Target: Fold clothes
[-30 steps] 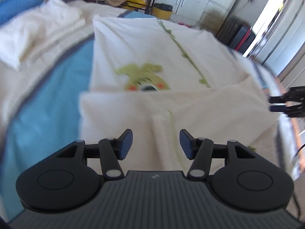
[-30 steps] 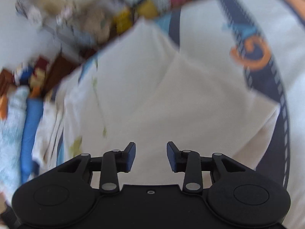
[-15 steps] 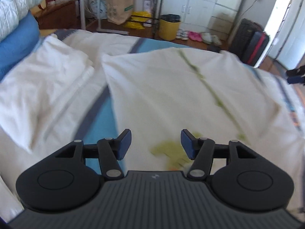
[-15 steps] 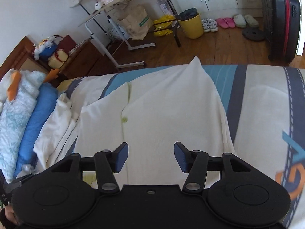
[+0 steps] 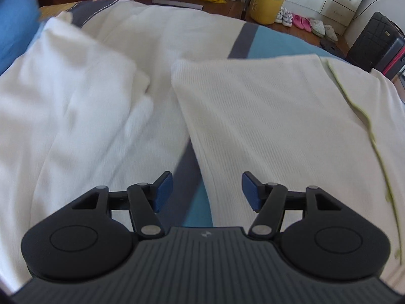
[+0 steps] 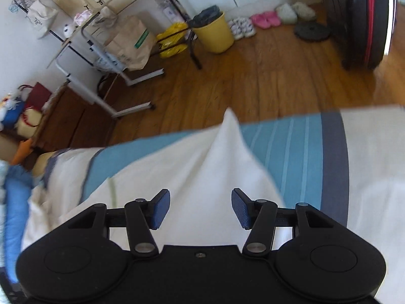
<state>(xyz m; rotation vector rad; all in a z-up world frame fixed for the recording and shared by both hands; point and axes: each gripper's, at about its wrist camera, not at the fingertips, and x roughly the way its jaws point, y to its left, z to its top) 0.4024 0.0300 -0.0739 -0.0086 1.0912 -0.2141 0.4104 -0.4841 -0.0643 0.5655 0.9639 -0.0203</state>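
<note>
A cream ribbed garment (image 5: pixel 273 116) with a thin green stripe lies flat on the bed. My left gripper (image 5: pixel 207 190) hovers over its left edge, where the cloth meets the blue and grey bedsheet. Its jaws are opening and nothing is between them. In the right wrist view the same garment (image 6: pixel 202 167) ends in a pointed corner toward the bed's far edge. My right gripper (image 6: pixel 200 209) stands open above the cloth near that corner, holding nothing.
A pile of white folded cloth (image 5: pixel 65 96) lies left of the garment, beside a blue pillow (image 5: pixel 15 22). Beyond the bed's edge are wooden floor, a yellow bin (image 6: pixel 215 33), a rolling table (image 6: pixel 106 58), shoes (image 6: pixel 265 19) and a black suitcase (image 6: pixel 359 17).
Both grippers have swept across the garment toward its far end; the folded lower part and the printed figure have dropped out of view. The right jaws have widened.
</note>
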